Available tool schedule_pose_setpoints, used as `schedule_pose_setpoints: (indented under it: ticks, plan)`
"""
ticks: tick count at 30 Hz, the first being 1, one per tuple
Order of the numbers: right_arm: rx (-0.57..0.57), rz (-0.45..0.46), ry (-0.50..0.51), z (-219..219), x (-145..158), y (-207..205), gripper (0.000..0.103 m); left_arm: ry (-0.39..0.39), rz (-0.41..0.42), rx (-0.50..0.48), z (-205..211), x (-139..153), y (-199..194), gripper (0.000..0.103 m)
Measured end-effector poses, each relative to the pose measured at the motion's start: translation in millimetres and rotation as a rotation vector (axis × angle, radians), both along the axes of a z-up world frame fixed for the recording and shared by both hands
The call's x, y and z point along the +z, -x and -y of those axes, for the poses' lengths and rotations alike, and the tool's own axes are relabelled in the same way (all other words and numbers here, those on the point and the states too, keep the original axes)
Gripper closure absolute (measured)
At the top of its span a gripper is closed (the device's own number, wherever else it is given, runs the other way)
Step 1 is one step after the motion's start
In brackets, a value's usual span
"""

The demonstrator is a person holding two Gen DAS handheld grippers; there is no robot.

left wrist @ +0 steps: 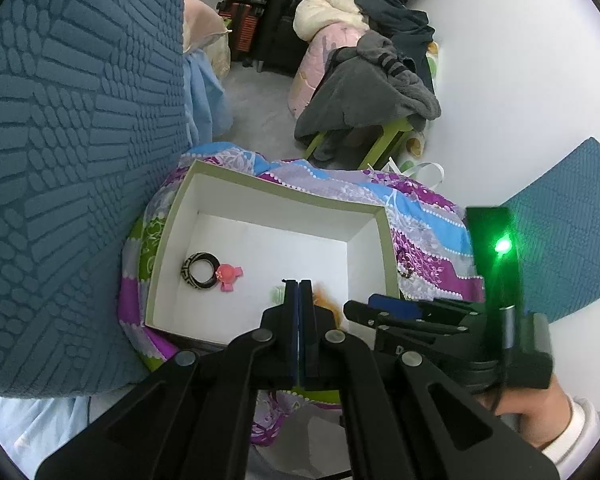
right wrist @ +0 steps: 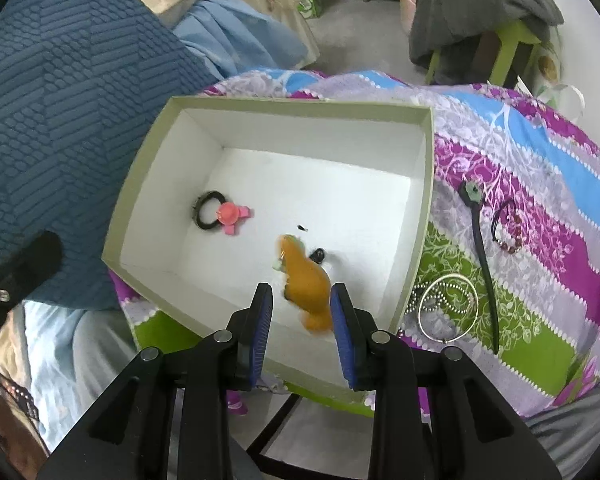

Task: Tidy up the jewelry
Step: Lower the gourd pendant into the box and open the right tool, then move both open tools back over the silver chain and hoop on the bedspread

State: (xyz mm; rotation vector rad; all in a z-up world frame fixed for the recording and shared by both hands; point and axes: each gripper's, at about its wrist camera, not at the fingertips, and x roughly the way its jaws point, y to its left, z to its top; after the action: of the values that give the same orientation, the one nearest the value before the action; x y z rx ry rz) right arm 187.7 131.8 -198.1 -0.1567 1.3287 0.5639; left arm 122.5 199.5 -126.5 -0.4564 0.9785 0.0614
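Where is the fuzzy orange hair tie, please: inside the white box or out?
Inside: the fuzzy orange hair tie lies on the white box's floor.

Left hand-held gripper [left wrist: 299, 292] closed; right hand-held gripper [right wrist: 302, 300] parted.

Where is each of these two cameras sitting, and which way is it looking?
Left wrist: on the shut left gripper, looking down into the box; the right gripper and a hand show.
Right wrist: on the open right gripper, above the orange piece and bangle.
Shared: box, black ring, pink piece.
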Motion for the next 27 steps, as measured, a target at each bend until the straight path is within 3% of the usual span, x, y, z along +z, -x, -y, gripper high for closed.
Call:
schedule_pose_setpoints:
  ticks: [4,10,13,16,21,27]
  plan:
    - [0.021,0.033,-0.057,7,26,4,0.050,-0.010,0.015,0.000,4,6,0,0.103]
    - [0.016,0.161,-0.148,48,70,13,0.049,-0.014,0.029,-0.022,24,14,2,0.103]
    - [0.003,0.204,-0.165,76,73,16,0.050,-0.005,0.035,-0.038,44,12,6,0.093]
    - [-0.044,0.200,-0.164,113,59,16,0.058,0.003,0.039,-0.042,61,6,10,0.079]
    - [-0.088,0.184,-0.168,156,26,16,0.067,0.019,0.033,-0.062,95,-13,18,0.079]
    - [-0.072,0.132,-0.166,172,-42,13,0.075,0.045,0.003,-0.047,125,-60,23,0.079]
